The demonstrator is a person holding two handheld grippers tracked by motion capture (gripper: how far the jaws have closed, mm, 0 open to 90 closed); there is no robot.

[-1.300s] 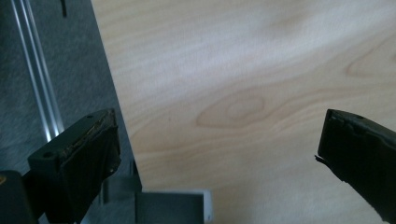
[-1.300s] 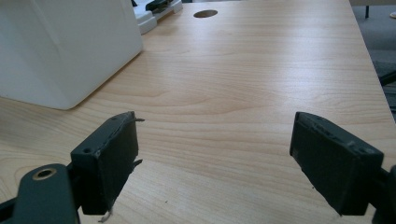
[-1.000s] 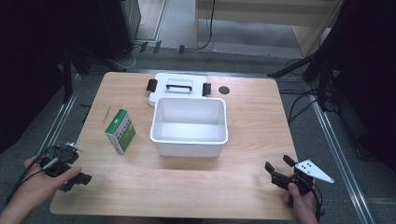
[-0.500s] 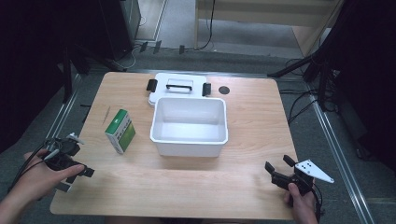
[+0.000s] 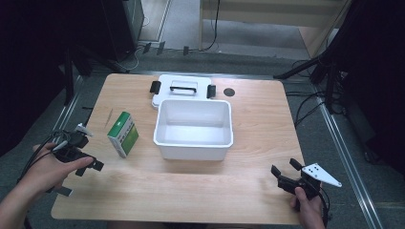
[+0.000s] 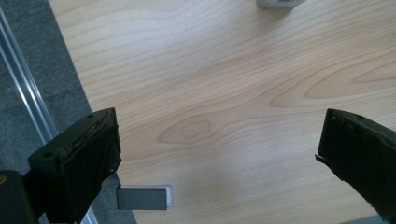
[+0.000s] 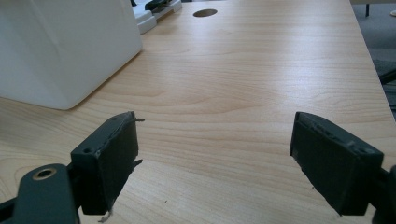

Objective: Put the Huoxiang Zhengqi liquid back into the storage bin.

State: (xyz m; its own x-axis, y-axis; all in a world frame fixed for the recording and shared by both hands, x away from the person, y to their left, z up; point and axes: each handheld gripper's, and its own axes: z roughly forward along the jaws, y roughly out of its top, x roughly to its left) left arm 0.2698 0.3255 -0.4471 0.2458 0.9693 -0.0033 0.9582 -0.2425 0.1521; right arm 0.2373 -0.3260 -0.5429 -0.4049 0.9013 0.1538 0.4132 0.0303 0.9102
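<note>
My left hand-held gripper (image 5: 88, 168) has slid toward the counter's (image 5: 258, 124) left edge, jaws spread and empty; my right hand-held gripper (image 5: 287, 172) gapes too. Green box (image 5: 123, 134) sits beside the white tub (image 5: 193, 129).

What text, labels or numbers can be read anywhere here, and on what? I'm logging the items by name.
No text can be read in these pictures.
green and white box: there are markings on its faces, too small and blurred to read.
white bin, white lid with black latches: no print visible.
grey plate on the right gripper: dark dots, no lettering.
left gripper: no label visible.
</note>
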